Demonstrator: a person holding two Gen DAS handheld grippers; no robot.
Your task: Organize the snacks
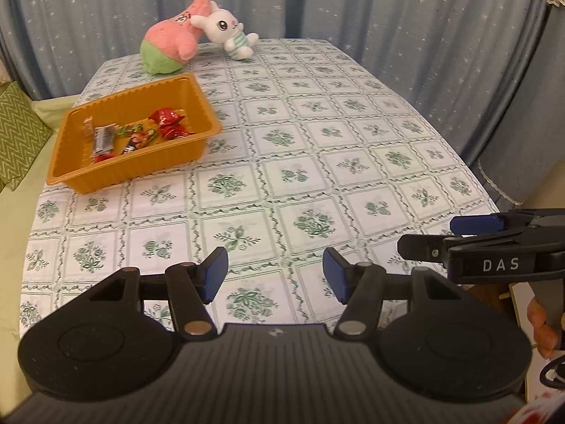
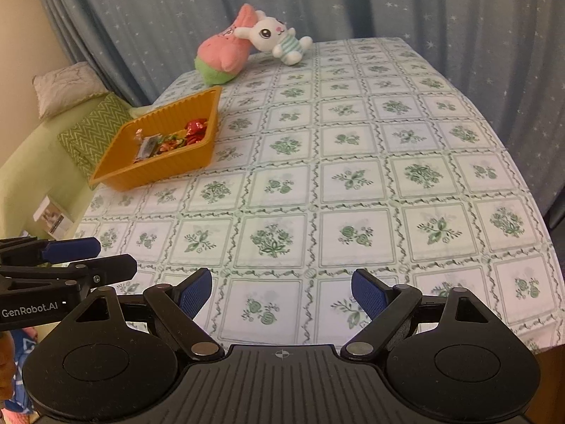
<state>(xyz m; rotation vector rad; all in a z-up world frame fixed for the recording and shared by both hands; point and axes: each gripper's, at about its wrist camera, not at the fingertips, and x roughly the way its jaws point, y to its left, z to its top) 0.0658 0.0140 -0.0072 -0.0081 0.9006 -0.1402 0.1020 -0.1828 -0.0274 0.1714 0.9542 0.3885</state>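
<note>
Holding position: both claws hovered low over the near edge of the worktop [image 2: 353, 183], well apart from the snacks, apparently because nothing loose remained outside to collect.
Left claw [image 1: 275, 275]: fingers apart, nothing between them.
Right claw [image 2: 281, 295]: fingers apart, also empty.
Snacks [image 1: 141, 134]: small wrapped sweets, red foil ones beside a dark bar, gathered inside the tray.
Tray [image 1: 116, 176]: orange ribbed plastic, at the far left of the worktop, near its edge.
Soft toys [image 2: 254, 46]: a pink one and a white rabbit, leaning together behind the tray.
</note>
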